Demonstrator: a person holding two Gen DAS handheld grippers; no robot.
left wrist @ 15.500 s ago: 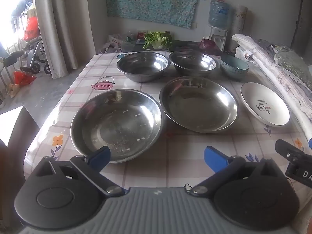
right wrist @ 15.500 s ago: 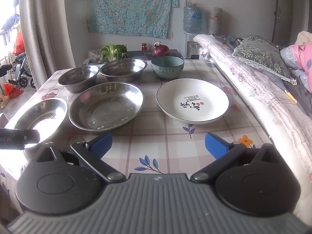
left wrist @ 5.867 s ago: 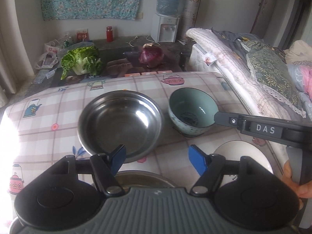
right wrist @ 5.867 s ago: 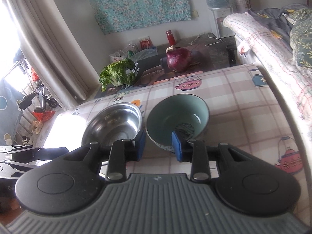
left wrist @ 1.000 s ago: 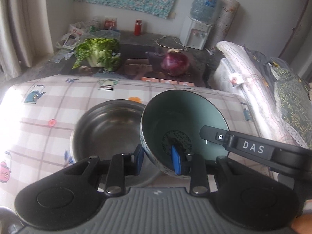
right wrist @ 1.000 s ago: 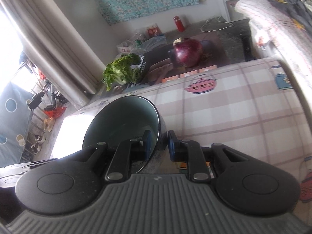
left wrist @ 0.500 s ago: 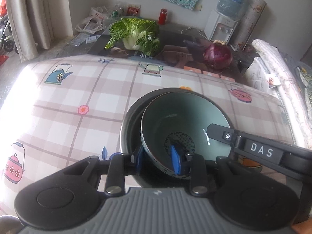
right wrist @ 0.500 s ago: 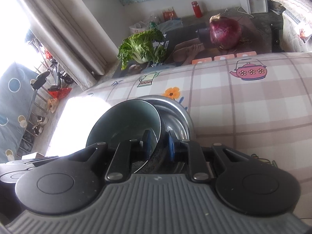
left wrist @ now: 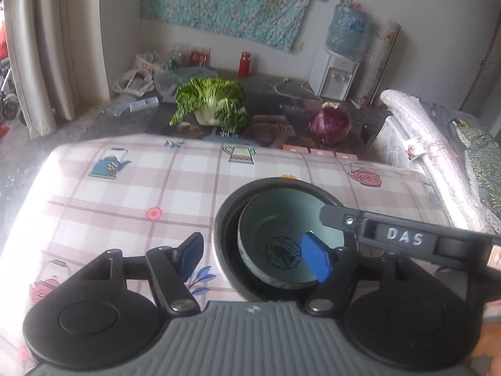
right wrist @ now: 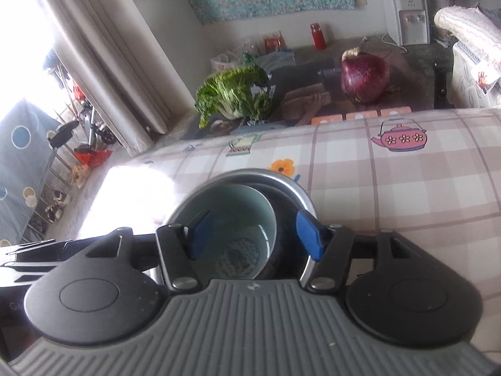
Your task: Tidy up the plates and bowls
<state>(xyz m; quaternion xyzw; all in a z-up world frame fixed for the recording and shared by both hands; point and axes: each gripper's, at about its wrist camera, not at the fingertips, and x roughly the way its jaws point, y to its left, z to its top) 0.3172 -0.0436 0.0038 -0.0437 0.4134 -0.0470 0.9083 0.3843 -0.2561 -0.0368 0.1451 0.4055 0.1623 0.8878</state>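
A teal ceramic bowl (left wrist: 281,228) with a dark pattern at its bottom sits inside a steel bowl (left wrist: 227,219) on the checked tablecloth. My left gripper (left wrist: 255,258) is open, its jaws straddling the near rims of both bowls. In the right wrist view the teal bowl (right wrist: 238,219) rests in the steel bowl (right wrist: 297,191). My right gripper (right wrist: 253,235) is open, one finger inside the teal bowl, the other over the steel rim. The other plates and bowls are out of view.
The table (left wrist: 125,194) ends at its far edge, with the floor beyond. On the floor lie a cabbage (left wrist: 209,100), a red onion (left wrist: 328,123) and a red bottle (left wrist: 244,64). A bed (left wrist: 438,144) runs along the right.
Both grippers were shut on the teal bowl's rim. The bowl has come down into the steel bowl, and both grippers have opened and let go.
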